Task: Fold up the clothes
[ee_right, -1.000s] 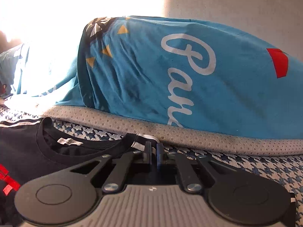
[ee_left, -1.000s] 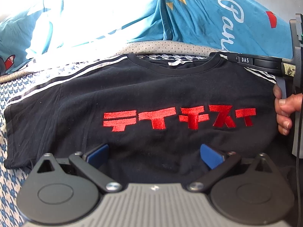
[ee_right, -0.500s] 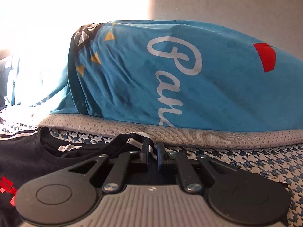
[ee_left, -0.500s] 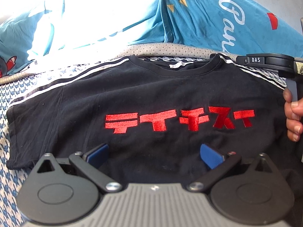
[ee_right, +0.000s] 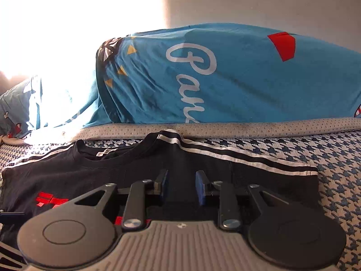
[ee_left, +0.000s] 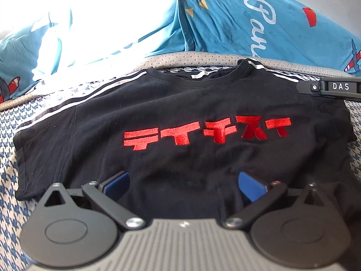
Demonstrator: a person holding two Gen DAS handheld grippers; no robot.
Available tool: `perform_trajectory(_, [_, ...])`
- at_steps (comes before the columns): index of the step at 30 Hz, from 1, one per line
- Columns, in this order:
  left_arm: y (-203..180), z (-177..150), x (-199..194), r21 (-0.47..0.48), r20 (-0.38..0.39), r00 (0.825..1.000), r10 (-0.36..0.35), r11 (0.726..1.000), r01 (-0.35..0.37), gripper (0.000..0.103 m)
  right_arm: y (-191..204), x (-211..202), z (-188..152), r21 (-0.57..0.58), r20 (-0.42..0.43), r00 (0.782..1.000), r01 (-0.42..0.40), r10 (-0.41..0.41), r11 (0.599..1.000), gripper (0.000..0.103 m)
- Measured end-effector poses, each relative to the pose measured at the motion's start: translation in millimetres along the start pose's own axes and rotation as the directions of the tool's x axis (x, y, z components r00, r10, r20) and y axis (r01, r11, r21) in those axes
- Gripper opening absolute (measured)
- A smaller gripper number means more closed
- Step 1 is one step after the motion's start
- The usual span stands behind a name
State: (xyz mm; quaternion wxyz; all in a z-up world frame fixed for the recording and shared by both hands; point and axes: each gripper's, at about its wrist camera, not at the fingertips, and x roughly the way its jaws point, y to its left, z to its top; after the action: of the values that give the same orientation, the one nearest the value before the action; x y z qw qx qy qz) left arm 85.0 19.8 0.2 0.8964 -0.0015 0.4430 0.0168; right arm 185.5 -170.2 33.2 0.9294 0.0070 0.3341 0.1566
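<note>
My left gripper (ee_left: pixel 183 186) is wide open, blue pads far apart, nothing pinched; it hangs over the lower front of the black t-shirt (ee_left: pixel 180 113), and I can't tell if the pads touch the cloth. My right gripper (ee_right: pixel 181 186) has its jaws opening now, a narrow gap btw the blue pads, no fabric clamped btw them; black cloth shows behind the gap. In the left wrist view, part of the right gripper w/ a "DAS" label (ee_left: pixel 334 87) sits at 3 o'clock, over the shirt's shoulder.

Surface: a blue-and-white houndstooth bedcover (ee_right: pixel 334 180), w/ a grey dotted edge strip (ee_right: pixel 225 127) running across at the back. Behind it lie a teal pillow (ee_right: pixel 225 74) w/ white script, a red patch and yellow triangles, and a second teal pillow (ee_left: pixel 24 49) at 10 o'clock in the left view. Strong glare washes out the upper left of both views. A plain pale wall (ee_right: pixel 259 0) sits at 12 o'clock.

The t-shirt lies flat, front up, red block lettering (ee_left: pixel 206 133) across the chest, collar (ee_left: pixel 196 76) at 12 o'clock from the left gripper, white-striped shoulders running off to 10 and 2 o'clock. From the right gripper, the striped shoulder runs from 12 to 2 o'clock just ahead of the pads, the collar at 11 o'clock, the lettering at 9 o'clock.
</note>
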Motion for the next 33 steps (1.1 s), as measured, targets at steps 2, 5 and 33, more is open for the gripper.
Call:
perform_trajectory(2, [-0.7, -2.3, -2.3, 0.010, 0.003, 1.000, 0.006, 1.000, -0.006, 0.103, -2.6, -5.8, -4.3, 0.017, -0.010, 1.000, -0.002, 0.003, 1.000, 0.025])
perform_trajectory(5, [0.0, -6.2, -5.9, 0.019, 0.003, 1.000, 0.013, 1.000, -0.013, 0.103, -3.9, -15.2, -12.0, 0.036, -0.035, 0.999, -0.004, 0.005, 0.999, 0.025])
perform_trajectory(33, [11.2, -98.7, -65.1, -0.030, -0.014, 1.000, 0.010, 0.999, -0.010, 0.103, -26.0, -134.8, -71.8, 0.163, -0.108, 0.992, 0.087, -0.070, 0.983, 0.037])
